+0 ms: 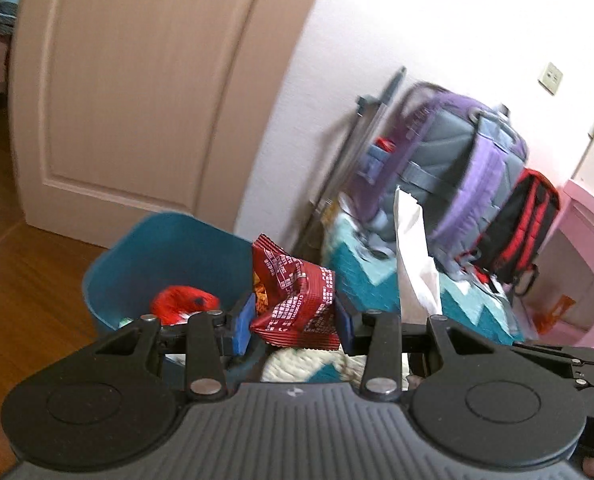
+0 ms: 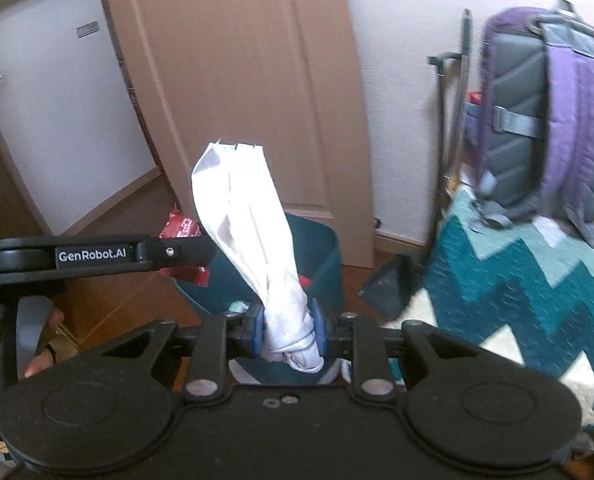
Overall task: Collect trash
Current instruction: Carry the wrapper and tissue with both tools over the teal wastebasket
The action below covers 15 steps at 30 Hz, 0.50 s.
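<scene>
My left gripper (image 1: 295,320) is shut on a crumpled red snack wrapper (image 1: 293,296) and holds it beside the rim of a blue trash bin (image 1: 145,256). A red piece of trash (image 1: 183,302) lies inside the bin. My right gripper (image 2: 287,330) is shut on a twisted white paper (image 2: 249,220) and holds it in front of the same bin (image 2: 321,256). The white paper also shows in the left wrist view (image 1: 413,256), to the right of the wrapper. In the right wrist view the left gripper's arm (image 2: 97,258) reaches in from the left with the red wrapper (image 2: 181,230).
A brown door (image 1: 137,80) stands behind the bin. A bed with a teal zigzag blanket (image 2: 517,280) lies to the right, with a purple and grey backpack (image 1: 457,160) and a black and red backpack (image 1: 525,224) on it. A pink shelf (image 1: 585,240) is at the far right.
</scene>
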Each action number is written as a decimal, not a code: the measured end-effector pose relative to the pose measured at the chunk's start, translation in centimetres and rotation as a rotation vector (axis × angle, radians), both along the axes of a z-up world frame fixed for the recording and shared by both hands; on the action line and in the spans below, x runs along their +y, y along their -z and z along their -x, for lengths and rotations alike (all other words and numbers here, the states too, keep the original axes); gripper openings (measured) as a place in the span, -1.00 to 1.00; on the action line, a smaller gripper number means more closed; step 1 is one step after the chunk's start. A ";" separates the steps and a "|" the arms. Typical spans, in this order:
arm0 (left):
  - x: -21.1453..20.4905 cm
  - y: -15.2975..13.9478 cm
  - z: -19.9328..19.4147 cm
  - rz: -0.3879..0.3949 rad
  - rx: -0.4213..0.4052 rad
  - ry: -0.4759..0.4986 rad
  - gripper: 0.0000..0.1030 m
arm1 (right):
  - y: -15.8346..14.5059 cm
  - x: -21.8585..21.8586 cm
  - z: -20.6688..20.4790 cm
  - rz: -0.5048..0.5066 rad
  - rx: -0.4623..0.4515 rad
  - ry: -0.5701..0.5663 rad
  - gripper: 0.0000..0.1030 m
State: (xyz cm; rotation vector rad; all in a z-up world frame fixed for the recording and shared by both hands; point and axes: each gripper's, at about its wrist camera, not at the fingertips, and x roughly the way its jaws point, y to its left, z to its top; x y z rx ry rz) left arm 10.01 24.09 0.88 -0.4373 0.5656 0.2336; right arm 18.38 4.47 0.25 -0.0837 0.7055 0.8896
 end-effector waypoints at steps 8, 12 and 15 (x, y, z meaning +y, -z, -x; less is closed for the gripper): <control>6.1 1.8 -1.0 -0.007 0.051 -0.035 -0.21 | 1.0 6.9 -2.0 0.020 0.030 -0.026 -0.55; 8.4 4.2 -2.7 0.001 0.107 -0.042 -0.21 | 3.0 10.0 -3.7 0.047 0.052 -0.033 -0.55; 9.8 6.3 -4.0 0.001 0.151 -0.038 -0.21 | 4.7 12.2 -4.9 0.088 0.067 -0.046 -0.54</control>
